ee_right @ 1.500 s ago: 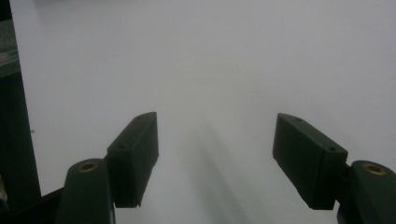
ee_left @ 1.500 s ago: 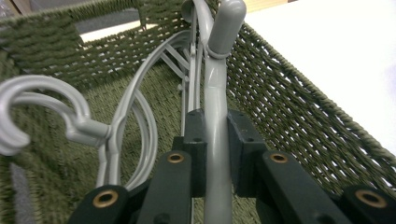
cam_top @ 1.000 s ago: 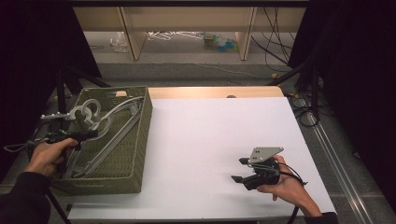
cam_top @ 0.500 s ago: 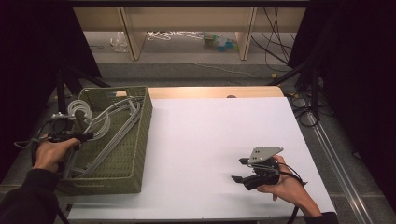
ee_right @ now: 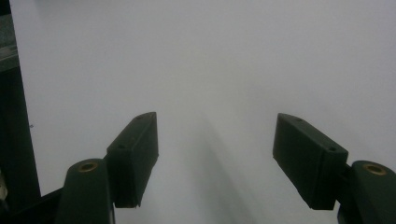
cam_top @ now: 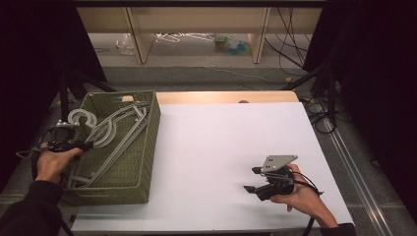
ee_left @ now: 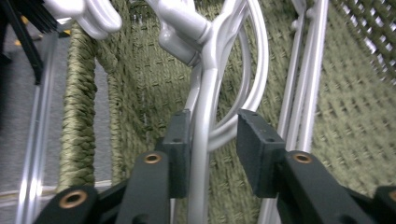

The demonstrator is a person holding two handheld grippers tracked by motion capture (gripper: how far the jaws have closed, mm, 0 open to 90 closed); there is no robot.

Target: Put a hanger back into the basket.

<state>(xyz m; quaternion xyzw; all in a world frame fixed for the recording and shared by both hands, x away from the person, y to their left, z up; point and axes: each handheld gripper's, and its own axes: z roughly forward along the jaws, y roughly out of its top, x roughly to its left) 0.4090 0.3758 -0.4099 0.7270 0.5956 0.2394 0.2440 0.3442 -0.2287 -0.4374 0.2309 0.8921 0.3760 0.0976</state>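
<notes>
Since a second ago: left tool [cam_top: 87, 145] and its hand have slid back toward the left rim of the basket [cam_top: 152, 147]; its jaws have just been opening, with a hanger stem between them. Right hand [cam_top: 300, 196] hasn't budged.

Left tool: sits at the basket's left edge in the high view, held by the left hand [cam_top: 51, 164]. In the left gripper view [ee_left: 212, 149] the jaws stand apart with a gap on the right side; the grey stem runs up between them, close against the left pad, and I can't tell whether it quite touches.

Hangers: a bundle of pale grey plastic hangers [cam_top: 118, 135] lies slantwise inside the basket, hooks [cam_top: 81, 118] curling up over the far-left corner. Up close, the stem [ee_left: 205, 140] rises to a hook joint, with a curved loop behind it and straight rails to the right.

Basket: green woven, rectangular, on the left end of the worktop [cam_top: 226, 142], its near-left part hanging past the white surface.

Right tool: over the near right of the worktop [cam_top: 252, 180], pointing left, grey three-cornered plate on top. Jaws wide apart in the right gripper view [ee_right: 215, 158], bare white surface between them, nothing held.

Background: shelving legs and scattered clutter on the floor beyond the far edge.
</notes>
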